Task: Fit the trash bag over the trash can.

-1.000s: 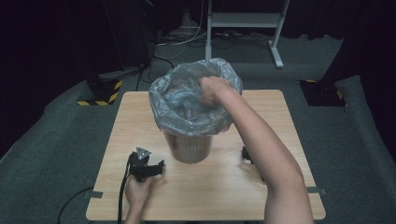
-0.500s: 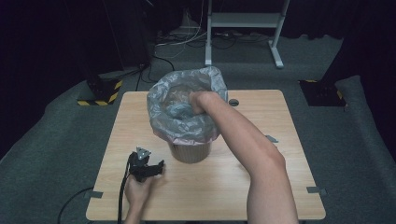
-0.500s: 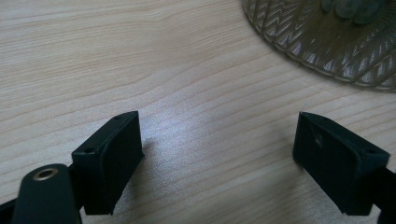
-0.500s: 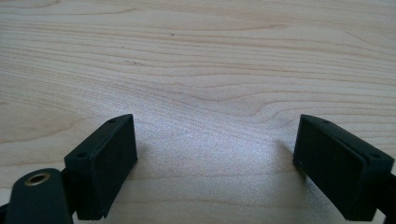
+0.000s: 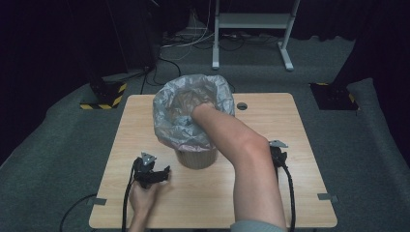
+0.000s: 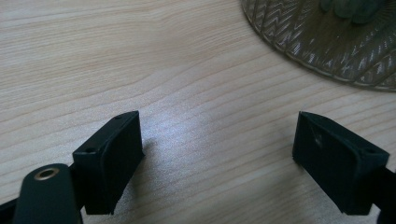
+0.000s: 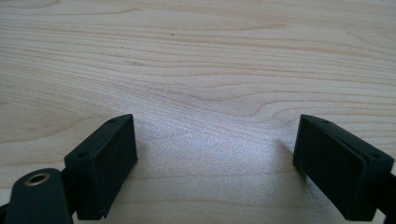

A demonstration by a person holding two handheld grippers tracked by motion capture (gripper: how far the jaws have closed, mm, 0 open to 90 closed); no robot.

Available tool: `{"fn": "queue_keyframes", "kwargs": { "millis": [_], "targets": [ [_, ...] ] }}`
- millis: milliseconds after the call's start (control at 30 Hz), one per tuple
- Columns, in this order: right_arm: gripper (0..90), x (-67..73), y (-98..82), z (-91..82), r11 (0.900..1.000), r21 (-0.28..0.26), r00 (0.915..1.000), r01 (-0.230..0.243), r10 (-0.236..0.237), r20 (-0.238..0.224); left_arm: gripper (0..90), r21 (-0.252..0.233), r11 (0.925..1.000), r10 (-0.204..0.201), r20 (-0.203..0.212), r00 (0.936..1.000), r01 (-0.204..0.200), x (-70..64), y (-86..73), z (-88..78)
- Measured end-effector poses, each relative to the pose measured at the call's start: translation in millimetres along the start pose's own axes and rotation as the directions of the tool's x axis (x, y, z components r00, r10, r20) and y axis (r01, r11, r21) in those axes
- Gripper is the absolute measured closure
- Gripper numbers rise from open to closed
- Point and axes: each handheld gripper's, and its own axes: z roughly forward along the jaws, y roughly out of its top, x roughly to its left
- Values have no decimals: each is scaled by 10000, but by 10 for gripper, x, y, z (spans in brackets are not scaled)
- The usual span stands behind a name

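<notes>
A ribbed bin point(image 5: 196, 158) lined with a grey plastic bag point(image 5: 176, 121) stands mid-table. The person's bare right arm point(image 5: 241, 145) reaches over the rim, with the hand down inside the bag. My left gripper point(image 5: 162, 173) rests on the table point(image 5: 300, 125) left of the bin's foot, held by the left hand. Its jaws stand open over bare wood point(image 6: 217, 158), and the bin's ribbed wall point(image 6: 327, 42) is just ahead. My right gripper point(image 5: 276, 153) lies unheld on the table beside the right arm. It is also open over bare wood point(image 7: 215, 158).
A round cable hole point(image 5: 242, 106) sits in the table behind the bin. Cables trail from both grippers off the front edge. A white metal frame point(image 5: 251, 21) and a black-and-yellow striped foot point(image 5: 101, 104) stand on the carpet beyond the table.
The right hand went from the bag's rim down into the bin, and the arm swung left, uncovering the right gripper on the table. The left gripper has stayed put.
</notes>
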Motion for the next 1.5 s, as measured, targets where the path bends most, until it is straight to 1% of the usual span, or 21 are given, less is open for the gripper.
{"fn": "queue_keyframes", "kwargs": {
  "millis": [467,500,1000,1300,1500],
  "targets": [
    [132,-1,0,0,10000,-3,10000,11,-11,0,169,-16,10000,70,0,10000,-70,-9,-2,-4],
    [132,-1,0,0,10000,-2,10000,12,-12,1,169,20,9999,146,18,9999,-146,-7,-1,-6],
    [132,-1,0,0,10000,0,10000,5,-5,3,182,-80,9999,79,76,9999,-78,-16,-3,-4],
    [132,-1,0,0,10000,-1,10000,10,-10,2,186,-48,9999,167,59,9998,-166,-16,-3,-7],
    [132,0,0,0,10000,-8,10000,1,-1,2,186,-42,9999,154,74,9999,-153,-18,-4,-8]
  ]
}}
